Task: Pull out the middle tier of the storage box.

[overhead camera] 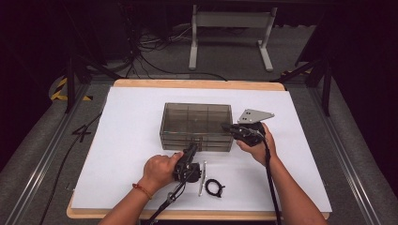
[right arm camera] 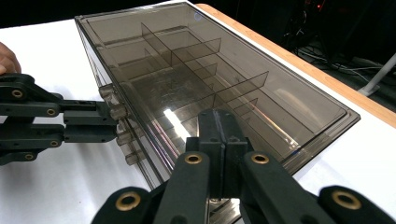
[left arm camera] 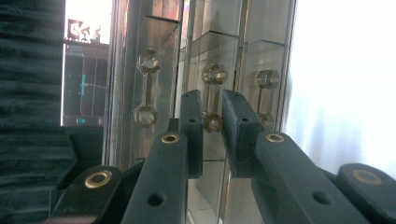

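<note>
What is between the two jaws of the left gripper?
A clear drawer handle of the drawer box, seen in the left gripper view between the left gripper jaws.

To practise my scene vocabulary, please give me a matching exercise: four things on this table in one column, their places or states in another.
1 left gripper
2 right gripper
3 black loop
4 drawer box

A jaws shut, over the box's top edge
B lies beside the metal rod
C jaws closed on a drawer handle
D stands mid-table on the white sheet

Pairs: 1-C, 2-A, 3-B, 4-D
</note>
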A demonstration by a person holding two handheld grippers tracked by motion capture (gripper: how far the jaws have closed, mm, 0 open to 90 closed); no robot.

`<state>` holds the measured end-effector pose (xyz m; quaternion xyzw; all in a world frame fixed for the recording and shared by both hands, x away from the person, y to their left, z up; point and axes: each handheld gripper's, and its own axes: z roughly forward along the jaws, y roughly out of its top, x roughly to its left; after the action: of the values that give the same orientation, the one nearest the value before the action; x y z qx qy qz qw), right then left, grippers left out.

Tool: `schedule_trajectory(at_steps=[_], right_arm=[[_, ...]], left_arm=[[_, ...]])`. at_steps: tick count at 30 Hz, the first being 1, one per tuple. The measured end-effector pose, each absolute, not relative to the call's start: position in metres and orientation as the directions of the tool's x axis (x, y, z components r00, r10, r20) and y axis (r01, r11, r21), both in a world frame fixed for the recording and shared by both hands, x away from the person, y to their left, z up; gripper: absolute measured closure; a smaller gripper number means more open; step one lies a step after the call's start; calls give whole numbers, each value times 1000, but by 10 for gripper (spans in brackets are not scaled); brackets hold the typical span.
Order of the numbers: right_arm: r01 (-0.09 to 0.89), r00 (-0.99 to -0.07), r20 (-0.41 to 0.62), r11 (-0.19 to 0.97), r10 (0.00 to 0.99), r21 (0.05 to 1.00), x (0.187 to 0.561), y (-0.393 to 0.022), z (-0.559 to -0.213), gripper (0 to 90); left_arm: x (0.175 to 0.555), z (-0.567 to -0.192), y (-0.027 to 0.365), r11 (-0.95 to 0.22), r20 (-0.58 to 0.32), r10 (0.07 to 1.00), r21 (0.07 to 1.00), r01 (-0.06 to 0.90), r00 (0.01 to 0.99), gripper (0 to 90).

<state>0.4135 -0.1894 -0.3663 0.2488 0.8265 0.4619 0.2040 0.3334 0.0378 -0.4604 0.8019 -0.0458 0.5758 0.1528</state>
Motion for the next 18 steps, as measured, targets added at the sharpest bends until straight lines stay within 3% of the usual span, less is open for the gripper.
schedule_trajectory(at_steps=[18], right_arm=[[225,-791,-111,455,601,862,413,-188,-366,900]], left_arm=[[322,-458,39,-952,931,105,195,-237,348,790]])
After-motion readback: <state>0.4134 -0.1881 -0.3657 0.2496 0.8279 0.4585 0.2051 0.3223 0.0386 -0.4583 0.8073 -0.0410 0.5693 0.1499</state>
